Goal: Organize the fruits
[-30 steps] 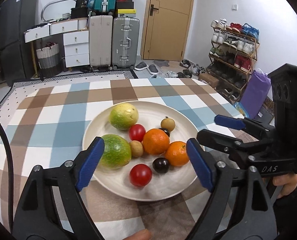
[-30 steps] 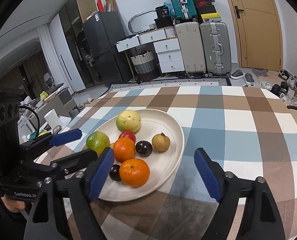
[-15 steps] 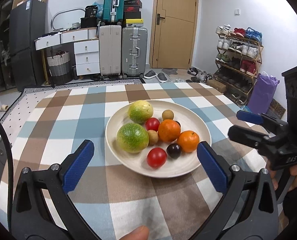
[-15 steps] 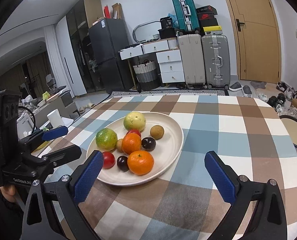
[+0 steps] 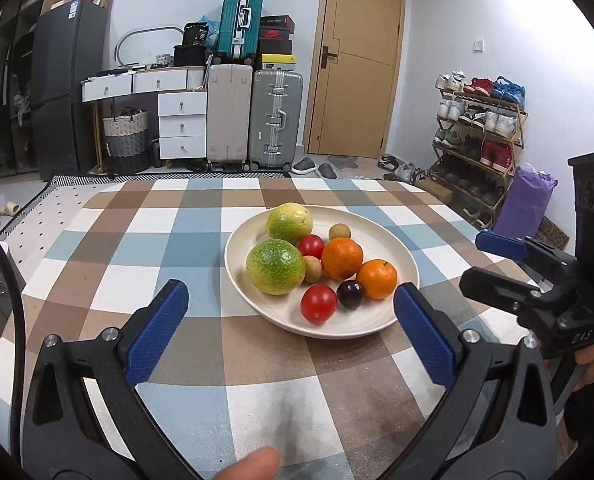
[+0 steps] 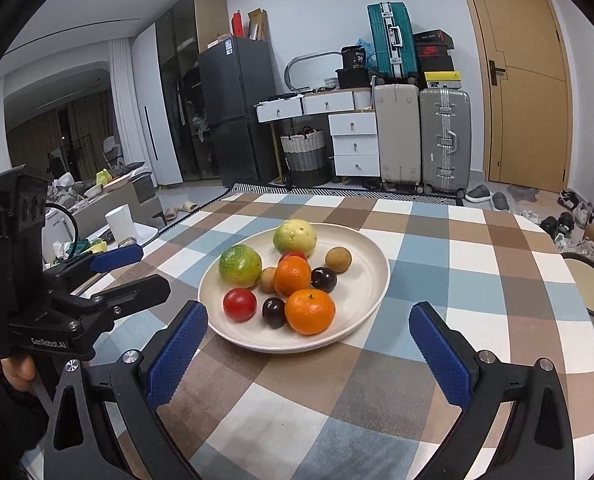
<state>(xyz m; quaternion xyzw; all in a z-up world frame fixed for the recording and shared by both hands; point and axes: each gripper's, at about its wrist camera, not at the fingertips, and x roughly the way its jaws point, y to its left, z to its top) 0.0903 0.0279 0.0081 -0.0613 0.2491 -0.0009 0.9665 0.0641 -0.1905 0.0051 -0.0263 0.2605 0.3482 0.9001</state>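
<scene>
Left wrist view: your left gripper (image 5: 287,328) sits nearest the lens, its jaws spread wide with nothing between them, hovering over the checked cloth of the surface (image 5: 145,248). A fingertip (image 5: 253,466) shows at the bottom edge. Just past the blue pads lies the cream plate (image 5: 401,256), holding all the fruit: a red tomato (image 5: 318,303) and a dark plum (image 5: 350,294) at the near rim, a mandarin (image 5: 376,279) to their right, a large green speckled fruit (image 5: 275,266) on the left, a bigger orange (image 5: 342,258) behind, a second tomato (image 5: 311,246), then a yellow-green fruit (image 5: 289,222) and a small brown one (image 5: 339,232) at the far side. To the right, your right gripper (image 5: 493,264) is well clear of the plate, jaws also released and empty.

From the right wrist view, your right gripper (image 6: 309,338) frames the plate's (image 6: 377,268) near rim, and the left gripper (image 6: 137,270) stands off to the left, apart from it. Beyond the surface stand suitcases (image 5: 253,120), a white drawer unit (image 5: 181,124), a door (image 5: 357,64) and a shoe rack (image 5: 477,128).
</scene>
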